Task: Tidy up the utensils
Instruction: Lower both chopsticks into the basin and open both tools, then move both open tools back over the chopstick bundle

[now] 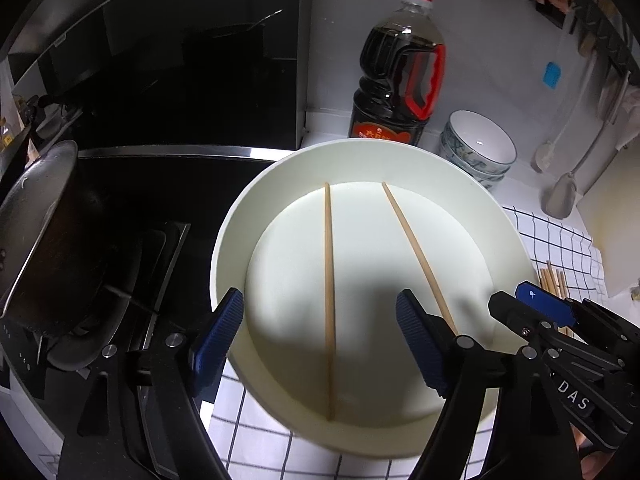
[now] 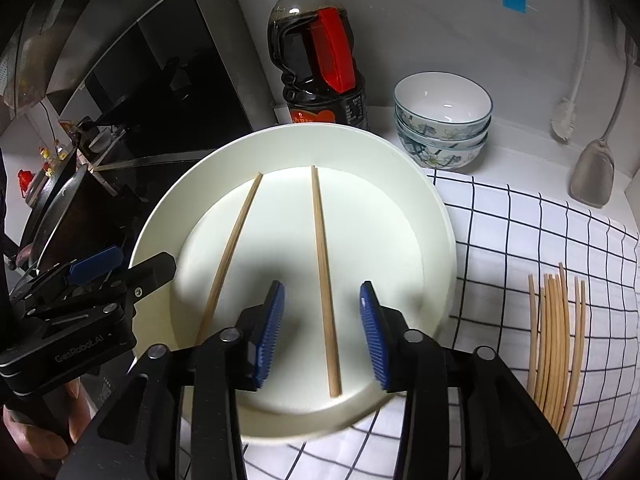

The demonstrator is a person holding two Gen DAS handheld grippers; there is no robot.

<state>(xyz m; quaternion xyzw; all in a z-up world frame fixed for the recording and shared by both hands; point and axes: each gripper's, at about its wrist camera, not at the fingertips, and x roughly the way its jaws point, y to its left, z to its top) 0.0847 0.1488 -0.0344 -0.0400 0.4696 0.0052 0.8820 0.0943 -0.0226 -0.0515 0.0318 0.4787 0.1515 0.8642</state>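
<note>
Both claws, left [image 1: 320, 344] and right [image 2: 322, 334], gape empty over the chopsticks [image 2: 325, 280] in the plate [image 2: 436, 216]; they're light, stiff, roll-prone, so pinch mid-shaft.

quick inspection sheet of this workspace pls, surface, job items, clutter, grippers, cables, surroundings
surface: checked cloth on a white counter
job's things: two chopsticks, left one and right one, lying apart in the white plate; bundle of chopsticks on the cloth
clutter: soy sauce bottle, stacked bowls
grippers: left gripper open above the plate; right gripper open, astride the right chopstick without touching it
cables: nothing seen
surroundings: pan on a dark stove, spatula and brush hanging on the wall
</note>
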